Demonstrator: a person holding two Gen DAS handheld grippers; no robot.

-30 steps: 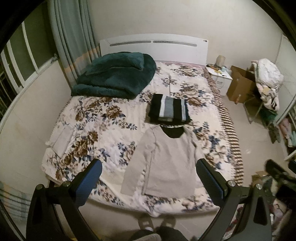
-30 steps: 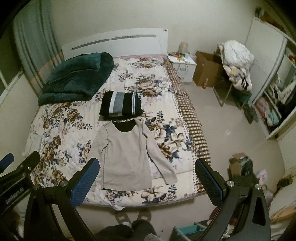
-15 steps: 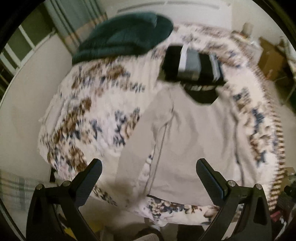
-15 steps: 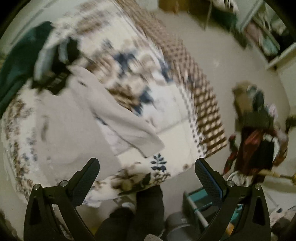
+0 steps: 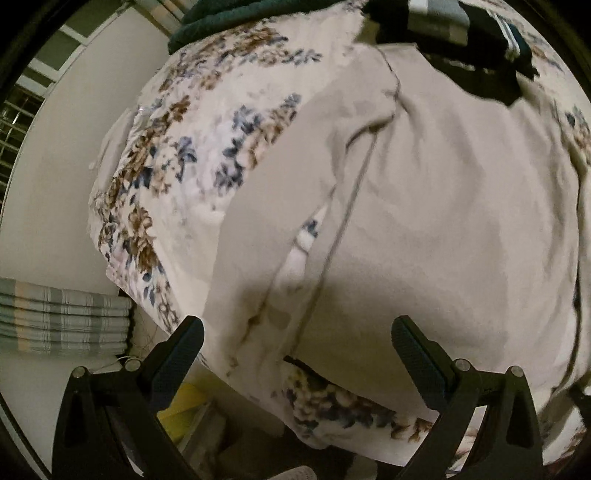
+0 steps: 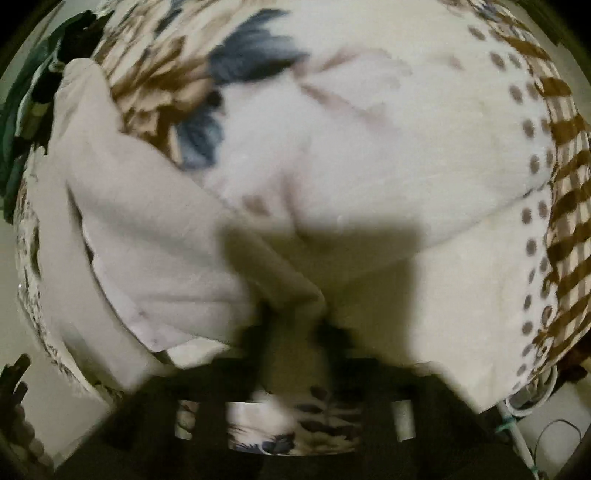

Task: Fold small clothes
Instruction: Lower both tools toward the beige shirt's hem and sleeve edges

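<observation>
A beige long-sleeved shirt [image 5: 424, 221] lies flat on the floral bedspread [image 5: 184, 155], neck away from me. My left gripper [image 5: 295, 350] is open, its fingers straddling the hem by the left sleeve [image 5: 258, 229], just above the cloth. In the right wrist view, which is blurred, my right gripper [image 6: 295, 325] has closed on the cuff end of the right sleeve [image 6: 155, 240].
A folded black, grey and white striped garment [image 5: 454, 18] lies just past the shirt's collar. A dark green blanket [image 5: 236, 11] sits at the far left. The bed's foot edge [image 5: 332, 428] is right below the grippers. The brown checked bed border [image 6: 565, 192] runs at right.
Both grippers have dropped from high over the bed down to the shirt's near end. The right gripper has gone from wide open to closed on the right sleeve cuff.
</observation>
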